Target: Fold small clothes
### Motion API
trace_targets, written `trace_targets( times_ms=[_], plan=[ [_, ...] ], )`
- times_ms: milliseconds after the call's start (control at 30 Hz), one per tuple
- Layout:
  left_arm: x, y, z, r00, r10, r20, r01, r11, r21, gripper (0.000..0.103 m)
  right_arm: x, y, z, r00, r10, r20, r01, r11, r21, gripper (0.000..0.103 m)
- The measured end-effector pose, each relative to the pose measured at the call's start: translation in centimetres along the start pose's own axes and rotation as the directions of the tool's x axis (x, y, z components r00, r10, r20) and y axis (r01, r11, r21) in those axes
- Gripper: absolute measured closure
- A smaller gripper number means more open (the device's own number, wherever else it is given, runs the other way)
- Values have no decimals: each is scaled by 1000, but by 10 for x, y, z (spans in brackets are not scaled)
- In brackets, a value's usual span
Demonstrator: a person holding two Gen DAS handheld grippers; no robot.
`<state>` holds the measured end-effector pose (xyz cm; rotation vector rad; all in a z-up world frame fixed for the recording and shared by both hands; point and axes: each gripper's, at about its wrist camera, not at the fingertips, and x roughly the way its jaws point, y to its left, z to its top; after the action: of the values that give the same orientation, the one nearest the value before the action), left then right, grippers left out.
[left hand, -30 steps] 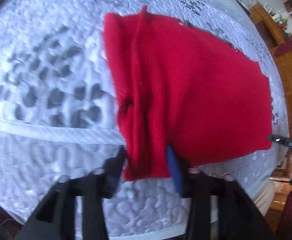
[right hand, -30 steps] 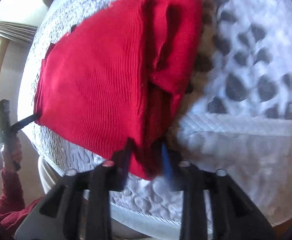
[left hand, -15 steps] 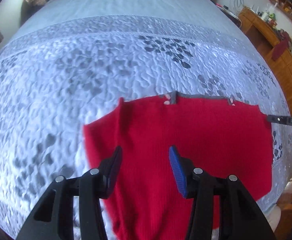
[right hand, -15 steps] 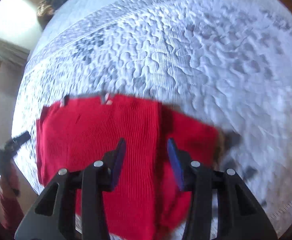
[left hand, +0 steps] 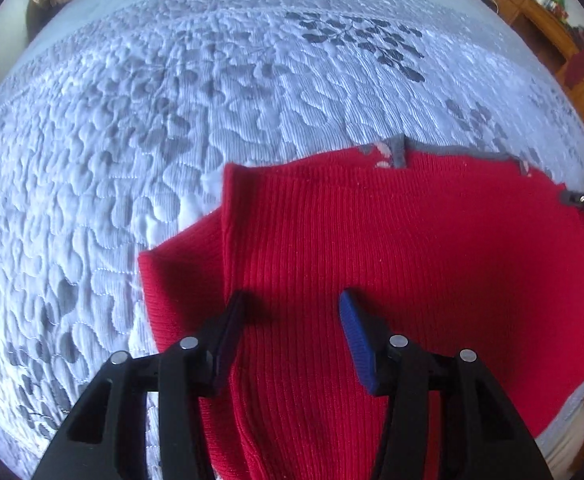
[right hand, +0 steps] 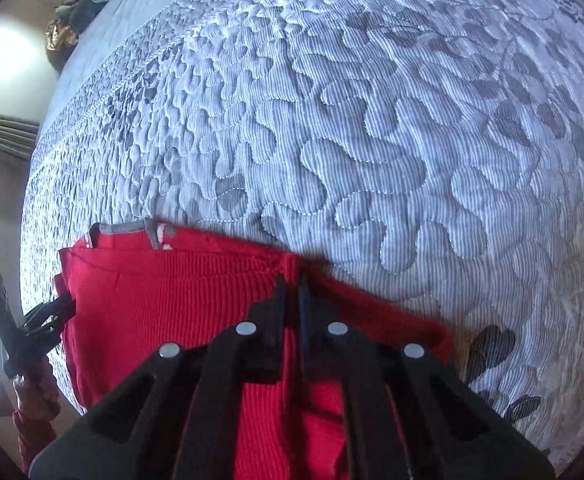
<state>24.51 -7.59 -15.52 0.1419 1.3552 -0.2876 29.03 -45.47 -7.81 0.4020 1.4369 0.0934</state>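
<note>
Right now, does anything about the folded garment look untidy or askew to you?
Yes: on the red garment, a grey trim peeks past the far edge, and a lower layer juts out on one side, so the edges aren't aligned.

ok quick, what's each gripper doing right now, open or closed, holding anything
Left gripper: open, holding nothing, over the red knit garment.
Right gripper: closed, pinching the garment's far edge.
</note>
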Motion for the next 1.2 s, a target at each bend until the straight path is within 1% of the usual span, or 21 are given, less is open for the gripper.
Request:
trace_targets(
  times_ms=[33,67,100,133,167,200,233,267,367,433,533,600,667,767,833,900,967,1000,1033,1133,1200],
  plan=[
    [-3,-1,0,1000,7,-3,-7,1000,-7,53,-7,2,-3,1000,3,11,-3,1000,-6,90],
    [-7,-2,0,1000,14,-7,-14,1000,-22,54,-12,3,-6,1000,-2,19,2,1000,-9,75],
    [-14,-3,-2,1000,19,-6,-19,999,-37,54,-22,3,-13,999,-7,31,8,1000,-13,66],
    [-22,-6,-5,1000,15,3,-14,999,-41,54,-30,4,-19,999,-10,46,11,1000,-18,52],
    [-32,-12,-10,1000,3,19,-2,999,-35,54,-46,4,-32,997,-12,76,14,999,-29,47],
    [-41,-18,-14,999,-1,33,2,1000,-27,54,-56,3,-41,996,-14,89,17,999,-36,45],
    [-49,-25,-18,999,-7,45,7,1000,-16,54,-62,3,-49,995,-14,94,17,999,-38,39],
    [-56,-33,-21,998,-14,53,14,1000,-6,54,-71,-1,-63,995,-9,96,12,999,-30,33],
    [-71,-56,-28,997,-34,72,34,999,1,53,-83,-14,-97,997,4,81,-4,1000,3,28],
    [-70,-69,-27,997,-33,69,33,999,-8,53,-82,-21,-115,998,15,62,-16,1000,18,21],
    [-59,-85,-29,999,-30,41,30,1000,-7,53,-72,-33,-139,998,60,24,-61,997,42,20],
    [-50,-92,-30,1000,-8,27,8,1000,-1,53,-66,-41,-149,990,142,16,-143,987,69,20],
    [-41,-96,-29,1000,18,11,-18,1000,7,53,-58,-45,-155,976,217,4,-216,972,96,20],
    [-33,-98,-28,1000,25,-3,-25,1000,17,53,-45,-45,-158,967,255,-11,-252,962,106,20],
    [-28,-95,-28,1000,6,-14,-6,1000,14,52,-37,-44,-157,962,272,-16,-269,957,113,19],
    [-23,-91,-27,1000,-15,-22,15,1000,10,52,-34,-42,-155,963,269,-12,-266,959,99,19],
    [-21,-88,-28,999,-33,-25,33,999,4,51,-34,-36,-151,964,266,-8,-265,961,75,25],
    [-19,-88,-28,999,-40,-27,40,999,3,51,-33,-34,-149,963,271,-11,-269,961,68,36],
    [-18,-88,-28,999,-42,-27,42,999,4,51,-31,-32,-148,961,275,-20,-273,960,68,43],
    [-15,-88,-29,999,-42,-28,43,999,18,50,-27,-29,-145,961,274,-27,-271,960,72,56],
    [-13,-88,-29,999,-46,-28,47,999,24,49,-25,-35,-145,952,304,-26,-300,948,106,57]
  ],
)
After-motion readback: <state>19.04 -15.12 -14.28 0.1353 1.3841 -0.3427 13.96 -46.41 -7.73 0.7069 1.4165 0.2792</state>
